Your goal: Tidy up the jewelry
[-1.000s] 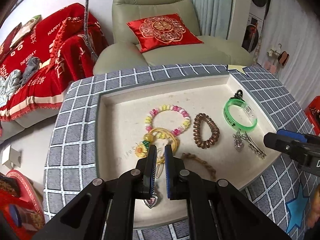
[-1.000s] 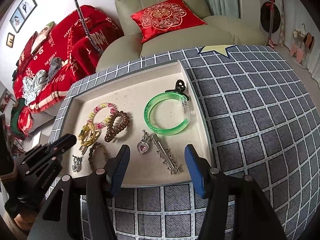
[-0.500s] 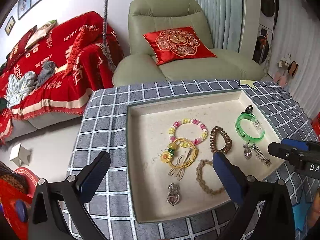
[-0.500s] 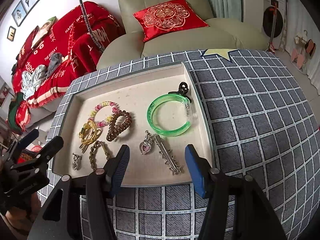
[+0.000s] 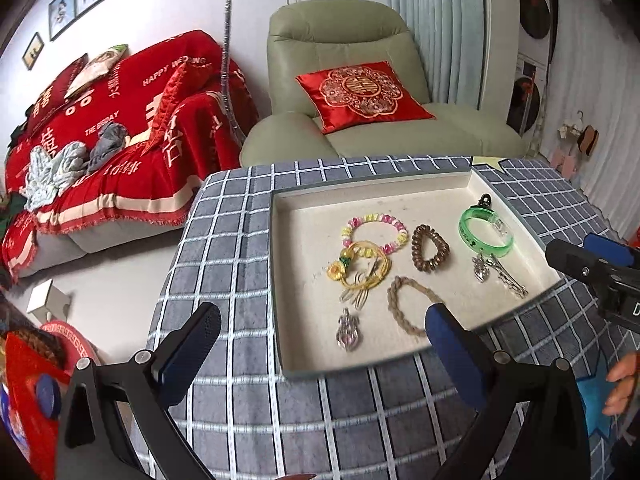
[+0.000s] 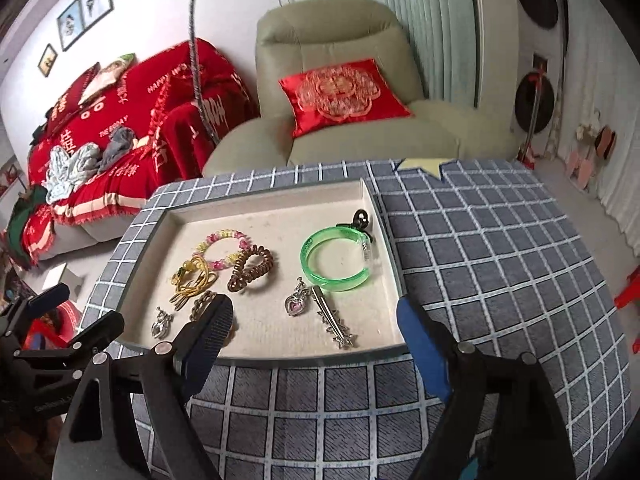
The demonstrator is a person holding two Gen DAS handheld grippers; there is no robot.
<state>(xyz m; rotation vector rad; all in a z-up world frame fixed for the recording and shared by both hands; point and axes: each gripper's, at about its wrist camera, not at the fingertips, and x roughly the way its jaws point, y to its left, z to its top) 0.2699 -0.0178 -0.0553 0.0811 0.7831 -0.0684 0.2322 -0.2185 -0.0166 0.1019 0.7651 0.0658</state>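
A shallow beige tray [image 5: 312, 216] [image 6: 280, 216] sits on a grey checked tablecloth. In it lie a pastel bead bracelet [image 5: 374, 232] [image 6: 224, 246], a yellow cord with a flower [image 5: 360, 270] [image 6: 194, 276], a brown coil hair tie [image 5: 430, 248] [image 6: 252, 268], a green bangle [image 5: 486, 236] [image 6: 338, 258], a braided bracelet [image 5: 408, 304], two heart pendants [image 5: 348, 330] [image 6: 296, 304] and a silver hair clip [image 6: 334, 322]. My left gripper [image 5: 320, 348] is open and empty, above the tray's near left edge. My right gripper [image 6: 314, 332] is open and empty at the tray's near edge.
The table's checked cloth [image 6: 500, 260] extends to the right of the tray. A green armchair with a red cushion [image 5: 364, 92] stands behind the table. A red-covered sofa [image 5: 100, 128] is at left. A black hair claw [image 6: 360, 220] rests by the bangle.
My left gripper was shut low over the yellow cord, then opened wide and drew back and up from the tray. A heart pendant now lies clear in the tray. My right gripper rose slightly.
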